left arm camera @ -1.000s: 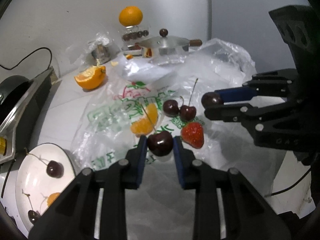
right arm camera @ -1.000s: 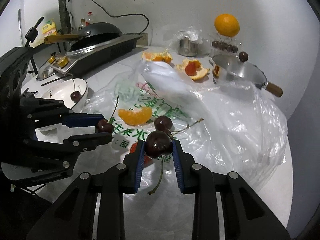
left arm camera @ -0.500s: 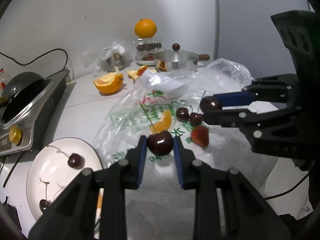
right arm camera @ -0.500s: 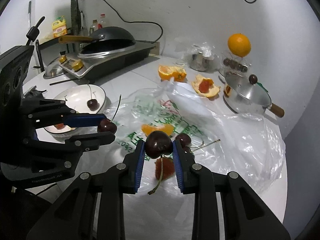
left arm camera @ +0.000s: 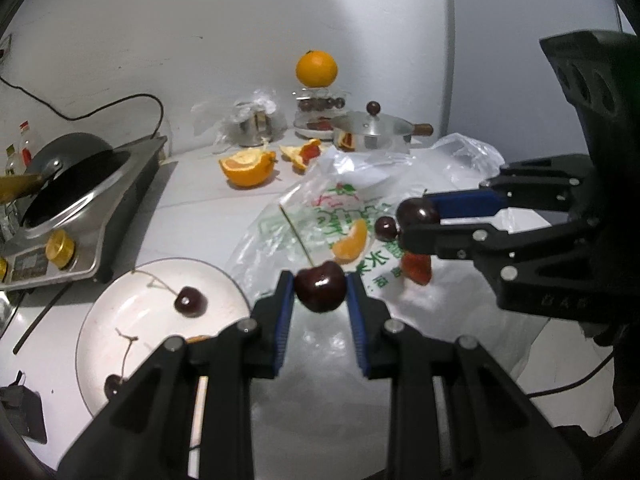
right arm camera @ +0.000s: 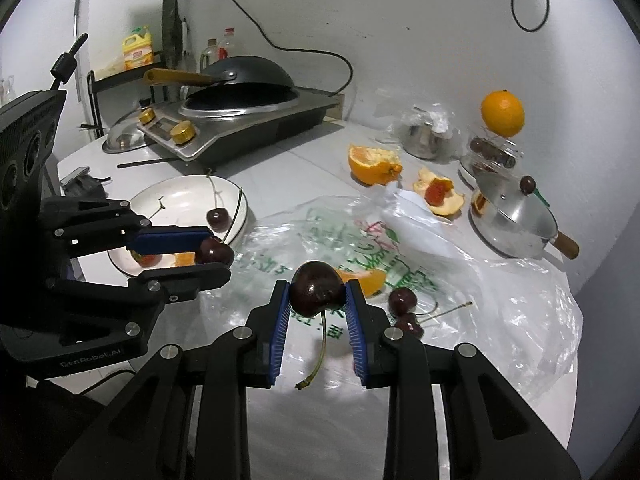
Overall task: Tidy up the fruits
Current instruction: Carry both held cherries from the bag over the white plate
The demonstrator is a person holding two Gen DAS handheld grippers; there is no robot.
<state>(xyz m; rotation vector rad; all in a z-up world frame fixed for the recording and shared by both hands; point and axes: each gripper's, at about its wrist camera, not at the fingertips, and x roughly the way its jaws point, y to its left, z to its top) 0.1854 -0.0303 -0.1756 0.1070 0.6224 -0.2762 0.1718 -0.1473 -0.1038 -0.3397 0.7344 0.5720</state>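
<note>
Both grippers have lifted away from the crinkly clear plastic bag (left arm camera: 460,168) toward the round white plate (left arm camera: 120,320). The left gripper (left arm camera: 320,292) squeezes a dark red cherry (left arm camera: 320,292) beside the plate; the right gripper (right arm camera: 316,292) squeezes another dark cherry (right arm camera: 316,290). Dropping them in comes next, I think.

Two hand-held grippers (left arm camera: 320,292) (right arm camera: 316,294) each hold one cherry (left arm camera: 320,291) (right arm camera: 316,294); two more cherries (left arm camera: 190,301) lie on one white plate (left arm camera: 120,320), two (right arm camera: 402,300) on the plastic bag (right arm camera: 500,280), beside one strawberry (left arm camera: 417,268) and one orange wedge (left arm camera: 352,242).
</note>
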